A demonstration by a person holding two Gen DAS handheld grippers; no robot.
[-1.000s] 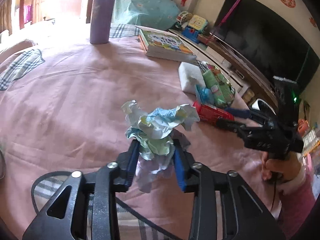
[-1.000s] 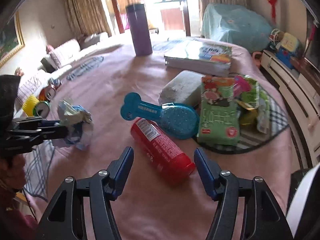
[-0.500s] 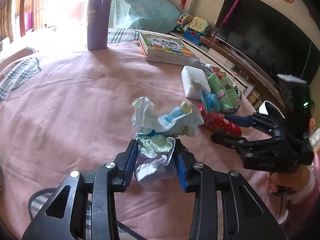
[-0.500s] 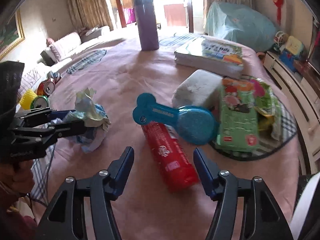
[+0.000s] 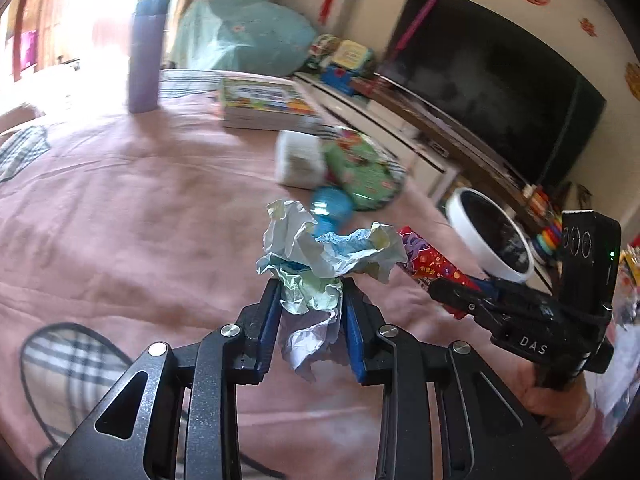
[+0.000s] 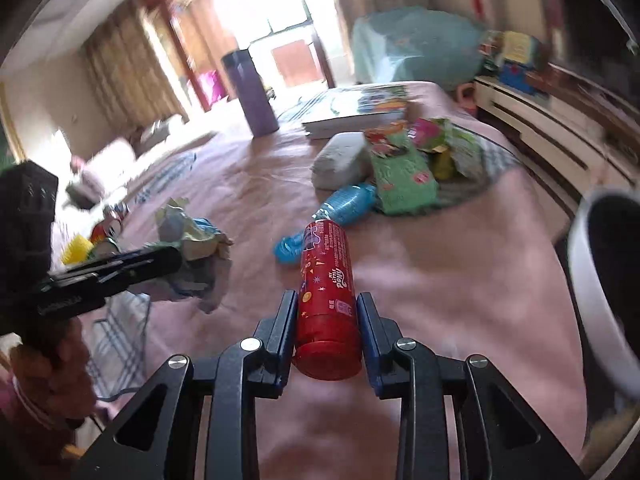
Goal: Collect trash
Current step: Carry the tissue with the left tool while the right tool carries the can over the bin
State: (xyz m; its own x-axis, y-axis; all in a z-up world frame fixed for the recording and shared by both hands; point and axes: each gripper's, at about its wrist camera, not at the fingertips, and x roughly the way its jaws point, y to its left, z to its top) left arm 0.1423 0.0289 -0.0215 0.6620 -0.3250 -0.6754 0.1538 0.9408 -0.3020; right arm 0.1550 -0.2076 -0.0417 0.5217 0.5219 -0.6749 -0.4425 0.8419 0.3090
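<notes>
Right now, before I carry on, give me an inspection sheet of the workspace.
Surface: pink cloth over the table, plaid patches on it.
Job's things: crumpled paper in the left gripper; red tube in the right gripper.
Clutter: blue brush, white block, green snack packs, books, purple flask.
Grippers: both have just been closing; left pads press the paper, right pads press the tube.
Cables: nothing seen.
Surroundings: white bin beside the table, dark TV, sofa, bright window.
</notes>
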